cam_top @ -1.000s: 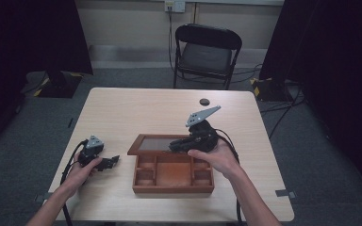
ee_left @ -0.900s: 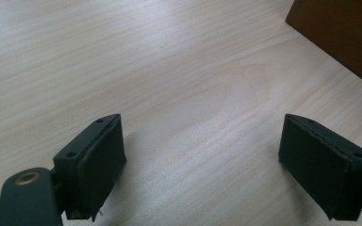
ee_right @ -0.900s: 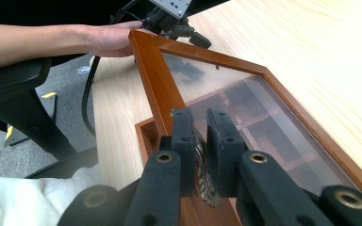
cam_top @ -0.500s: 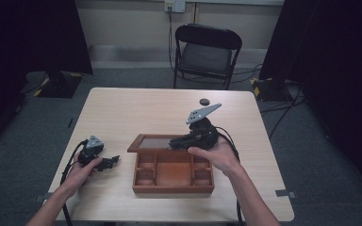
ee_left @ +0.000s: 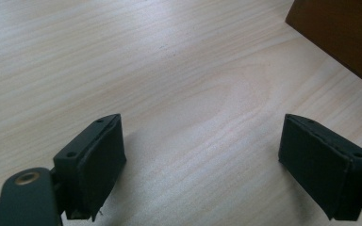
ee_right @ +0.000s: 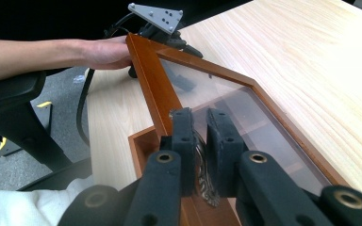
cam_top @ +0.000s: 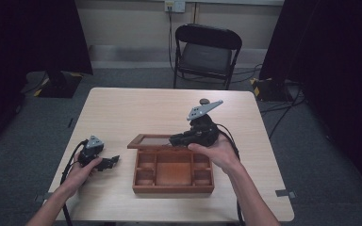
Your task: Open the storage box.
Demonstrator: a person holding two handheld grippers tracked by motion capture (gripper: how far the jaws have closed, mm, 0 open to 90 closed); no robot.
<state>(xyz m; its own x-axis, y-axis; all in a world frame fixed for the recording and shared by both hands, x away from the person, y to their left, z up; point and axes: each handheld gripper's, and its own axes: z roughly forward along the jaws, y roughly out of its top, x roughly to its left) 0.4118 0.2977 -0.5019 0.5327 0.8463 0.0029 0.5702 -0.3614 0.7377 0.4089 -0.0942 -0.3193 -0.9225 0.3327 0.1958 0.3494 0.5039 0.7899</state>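
One pale wooden table (cam_top: 136, 108) on grey carpet (cam_top: 311, 141).

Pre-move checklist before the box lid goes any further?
1. Right tool shut on the lid's metal latch: ok.
2. Lid raised off the wooden box: ok.
3. Left tool open, nothing between its pads: ok.
4. Left tool bracing the box: not ok, it rests on the table apart from it.
5. Lid swing path clear behind the box: ok.
6. Hinge condition: cannot tell.
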